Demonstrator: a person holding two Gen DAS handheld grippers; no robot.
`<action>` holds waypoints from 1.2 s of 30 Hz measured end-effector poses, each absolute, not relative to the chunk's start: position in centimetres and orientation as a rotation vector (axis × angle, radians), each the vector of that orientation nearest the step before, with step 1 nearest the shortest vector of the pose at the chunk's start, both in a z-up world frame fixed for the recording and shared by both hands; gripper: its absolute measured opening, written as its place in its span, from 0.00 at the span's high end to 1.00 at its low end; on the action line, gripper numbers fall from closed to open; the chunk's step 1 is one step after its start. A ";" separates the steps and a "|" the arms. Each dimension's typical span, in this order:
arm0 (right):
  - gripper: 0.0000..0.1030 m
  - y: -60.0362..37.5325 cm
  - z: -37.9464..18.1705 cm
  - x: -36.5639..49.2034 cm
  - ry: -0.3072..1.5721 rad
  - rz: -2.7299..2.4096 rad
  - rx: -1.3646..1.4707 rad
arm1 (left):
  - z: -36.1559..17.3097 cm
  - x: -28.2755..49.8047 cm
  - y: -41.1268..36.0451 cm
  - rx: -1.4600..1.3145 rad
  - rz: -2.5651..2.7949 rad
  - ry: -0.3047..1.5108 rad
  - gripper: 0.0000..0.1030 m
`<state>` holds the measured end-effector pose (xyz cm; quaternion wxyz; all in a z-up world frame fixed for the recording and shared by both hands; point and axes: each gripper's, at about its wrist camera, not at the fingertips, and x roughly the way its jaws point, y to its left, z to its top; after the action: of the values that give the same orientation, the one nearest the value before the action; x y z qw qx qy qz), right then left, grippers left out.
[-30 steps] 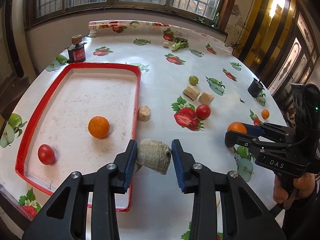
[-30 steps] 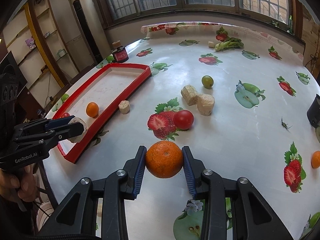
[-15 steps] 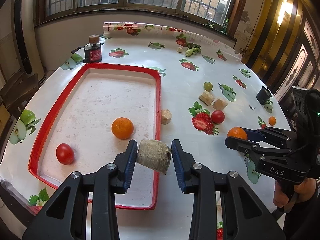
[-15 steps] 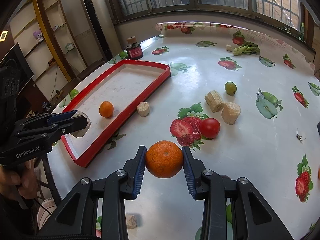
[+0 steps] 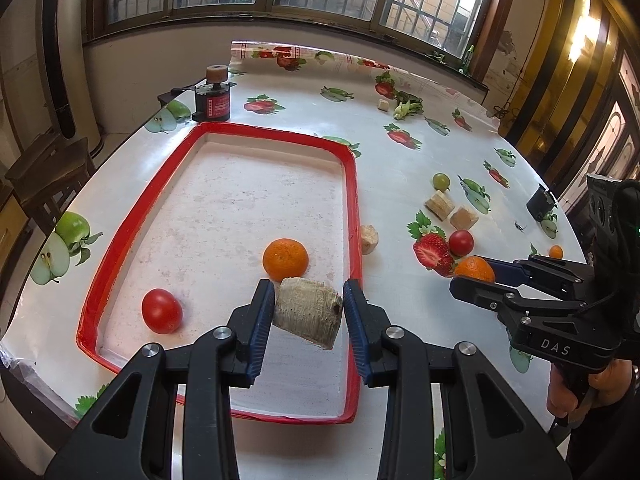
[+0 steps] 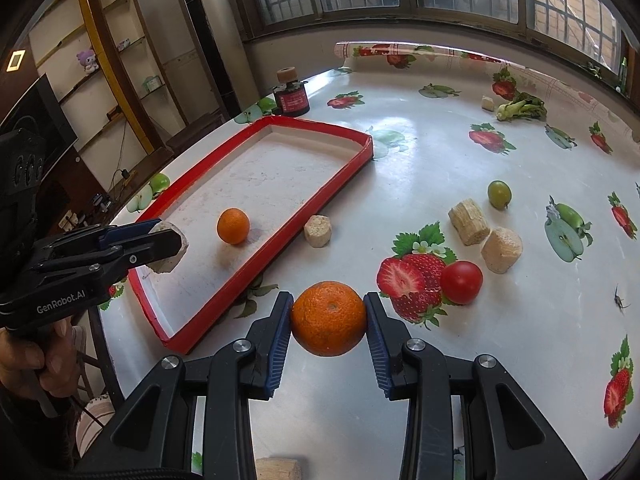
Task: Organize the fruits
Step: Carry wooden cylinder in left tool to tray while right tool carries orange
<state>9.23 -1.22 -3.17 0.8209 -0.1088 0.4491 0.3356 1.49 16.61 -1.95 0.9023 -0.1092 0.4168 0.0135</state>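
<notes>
We hold the left gripper (image 5: 309, 309) above the near end of the red tray (image 5: 356, 216), its jaws pinching a pale corn chunk (image 5: 308, 312) clear of the tray floor. In the tray lie an orange (image 5: 285, 259), just beyond the chunk at 12 o'clock, and a tomato (image 5: 161, 311) at 9 o'clock from the chunk, near the tray's left rim.

Our right gripper (image 6: 327, 320) hangs over the desk (image 6: 420, 160) just outside the tray's near right corner, jaws pinching a second orange (image 6: 328, 318) by its sides. From it, at 2 o'clock, a second tomato (image 6: 461, 282) sits on the desk touching a printed strawberry. Farther out at 1 o'clock lie two more corn chunks (image 6: 486, 234) side by side and a green fruit (image 6: 499, 194). Another chunk (image 6: 318, 231) rests at 12 o'clock, just beside the tray's right wall. A dark jar (image 6: 291, 98) stands beyond the tray's far end.
</notes>
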 end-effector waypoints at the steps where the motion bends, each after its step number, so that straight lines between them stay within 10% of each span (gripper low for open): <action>1: 0.64 -1.0 -3.2 9.3 0.958 0.718 -0.233 | -2.0 1.5 16.9 -0.228 0.032 0.863 0.68; 36: 0.64 13.2 -7.2 17.6 1.039 0.821 -0.287 | -5.9 6.9 26.1 -0.308 0.168 0.954 0.68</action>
<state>17.56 13.15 -7.25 0.7792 -0.1329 0.4807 0.3797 6.93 26.07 -5.93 0.8736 -0.1475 0.4568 0.0804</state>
